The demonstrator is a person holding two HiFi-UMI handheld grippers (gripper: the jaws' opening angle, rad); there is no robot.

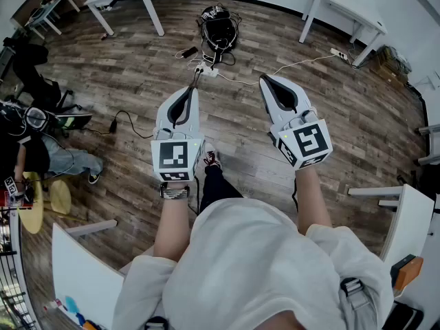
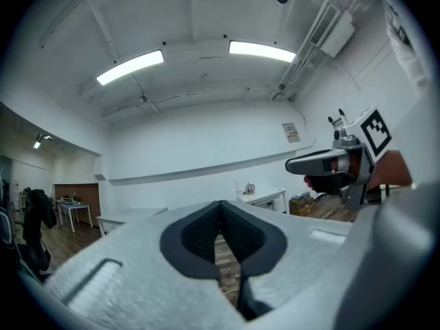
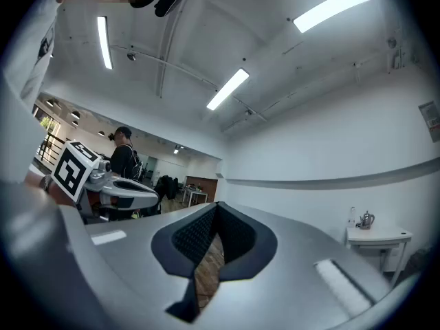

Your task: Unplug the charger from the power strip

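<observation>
Readable text, brands, numbers: none that I can make out.
Left cube (image 1: 174, 158): black-and-white square marker on its faces, pattern only, no letters or digits.
Right cube (image 1: 307, 143): square marker of the same kind, pattern only.
Wall notice (image 2: 291, 132): small sheet with print, too small to read.

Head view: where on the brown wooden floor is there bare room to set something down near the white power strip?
Bare planks lie left of the white power strip, between the white table leg and the thin black cable. More lie right, below the long white cable. It is crowded around the strip, up to the black bag.
</observation>
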